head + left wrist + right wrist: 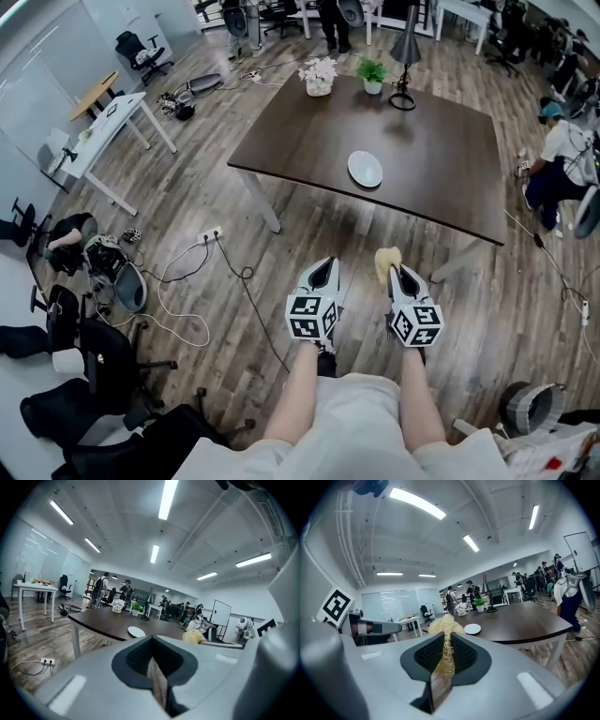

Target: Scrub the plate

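Open-plan office — swivel chair (139,49), white desk (117,127), whiteboard (221,613), ceiling strip lights (168,498).

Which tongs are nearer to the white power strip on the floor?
Left. The left tongs hang just right of the power strip; the right tongs, gripping a yellow scrubber, are farther to the right.

You're short of the table (441,187); both grippers hang over the floor (309,234) before its near edge; left gripper (322,270) and right gripper (401,274) side by side, apart; scrubber (385,259) between the right one's jaws; plate (365,169) on the table, ahead of both grippers, nearer the front edge than the back; flower pot (319,77), plant (372,72), lamp (405,56) in a row along the far edge; desk (111,131) well left of the table; power strip (210,233) on the floor between them.
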A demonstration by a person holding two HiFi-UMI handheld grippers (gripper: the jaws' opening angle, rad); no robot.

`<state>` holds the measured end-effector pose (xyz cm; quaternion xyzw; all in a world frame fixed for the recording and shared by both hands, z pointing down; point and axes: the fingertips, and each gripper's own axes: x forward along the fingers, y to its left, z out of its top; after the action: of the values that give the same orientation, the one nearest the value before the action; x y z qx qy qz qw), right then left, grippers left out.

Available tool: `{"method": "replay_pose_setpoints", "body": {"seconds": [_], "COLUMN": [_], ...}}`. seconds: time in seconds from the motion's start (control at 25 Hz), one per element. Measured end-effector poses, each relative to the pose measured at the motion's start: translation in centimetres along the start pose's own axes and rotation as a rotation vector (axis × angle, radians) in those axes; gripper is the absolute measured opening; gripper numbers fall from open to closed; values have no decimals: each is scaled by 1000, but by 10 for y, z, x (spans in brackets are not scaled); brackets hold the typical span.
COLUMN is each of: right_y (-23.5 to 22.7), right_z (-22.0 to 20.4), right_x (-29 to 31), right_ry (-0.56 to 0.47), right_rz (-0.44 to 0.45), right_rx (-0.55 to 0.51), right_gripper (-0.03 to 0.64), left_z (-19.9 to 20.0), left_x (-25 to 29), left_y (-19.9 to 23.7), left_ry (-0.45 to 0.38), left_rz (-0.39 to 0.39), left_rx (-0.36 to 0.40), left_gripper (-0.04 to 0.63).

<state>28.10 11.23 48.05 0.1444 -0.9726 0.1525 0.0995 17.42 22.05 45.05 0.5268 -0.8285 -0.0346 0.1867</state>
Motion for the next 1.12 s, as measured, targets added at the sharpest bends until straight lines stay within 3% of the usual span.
{"method": "replay_pose_setpoints", "body": {"seconds": [0.12,0.32,0.52,0.76,1.12], "right_y": [-1,18,28,34,3], "right_z": [4,16,20,7,0], "right_x": [25,68,101,125,159], "right_ry": [-12,-10,-11,9,10], "right_rz": [-18,8,5,-15,-52], "right_rx": [38,10,14,30,52], "right_gripper": [61,61,61,61,61], "left_z": [7,45,60,51,37], "left_x": [12,29,42,49,89], "left_y": [23,63,90,127,140], "left_ry": [14,-59,-67,-37,-2], "left_rz": [-4,-12,-31,-36,-52], "left_rx": [18,-24,-23,-55,-46], "left_gripper": [0,0,0,0,0]}}
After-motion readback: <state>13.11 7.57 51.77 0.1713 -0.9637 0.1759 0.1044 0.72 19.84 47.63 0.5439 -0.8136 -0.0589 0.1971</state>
